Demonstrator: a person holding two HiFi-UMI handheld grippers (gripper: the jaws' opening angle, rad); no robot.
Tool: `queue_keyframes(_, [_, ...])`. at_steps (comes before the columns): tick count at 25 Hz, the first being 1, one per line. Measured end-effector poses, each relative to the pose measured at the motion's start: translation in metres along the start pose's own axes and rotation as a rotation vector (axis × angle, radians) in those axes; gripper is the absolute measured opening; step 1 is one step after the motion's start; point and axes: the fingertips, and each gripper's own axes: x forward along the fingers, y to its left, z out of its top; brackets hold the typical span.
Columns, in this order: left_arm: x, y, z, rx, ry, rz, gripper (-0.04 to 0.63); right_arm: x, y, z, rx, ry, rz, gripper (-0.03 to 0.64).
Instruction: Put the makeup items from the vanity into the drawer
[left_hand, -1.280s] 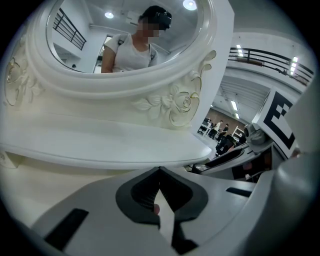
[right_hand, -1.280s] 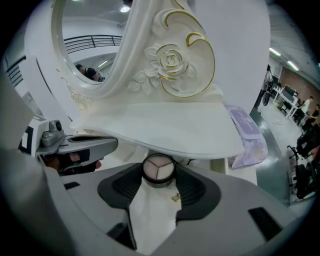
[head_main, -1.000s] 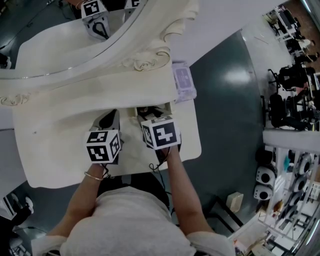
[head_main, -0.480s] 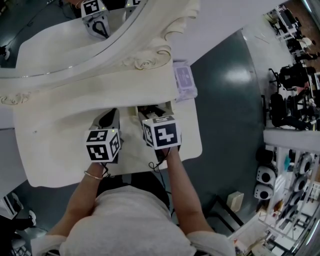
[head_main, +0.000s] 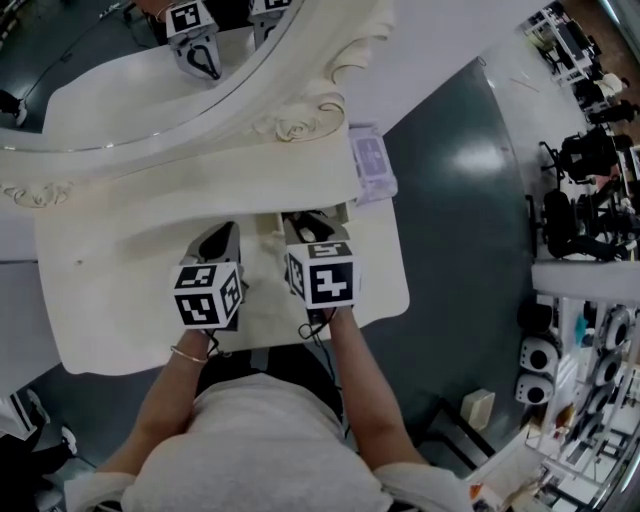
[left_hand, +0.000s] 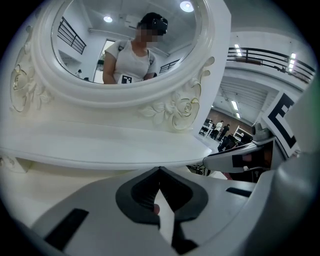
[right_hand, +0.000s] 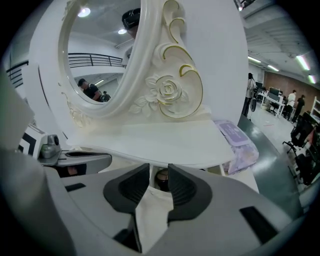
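Observation:
My right gripper points down into the open drawer under the vanity shelf. Its jaws have just been closing and stand partly apart. A small dark round jar sits between the fingertips at their far end, with a sliver of white showing on its left; I see no pad pressing it. My left gripper hovers to the left over the white tabletop. Its pads meet at the tips, with nothing between them. Other dark items in the drawer are mostly hidden by the right gripper.
A purple wipes packet lies at the shelf's right end. The ornate mirror rises behind the curved shelf, which overhangs the drawer. The tabletop's front edge is just before the person's body.
The right gripper has tipped slightly, so more of its fingers show over the drawer. The left gripper has stayed where it was.

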Motion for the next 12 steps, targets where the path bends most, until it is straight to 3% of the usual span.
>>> queue_keyframes(12, [-0.043,0.011,-0.005,-0.005,-0.058,0.019,0.002,-0.026,0.037,-0.003,-0.032,-0.129,-0.018,0.044])
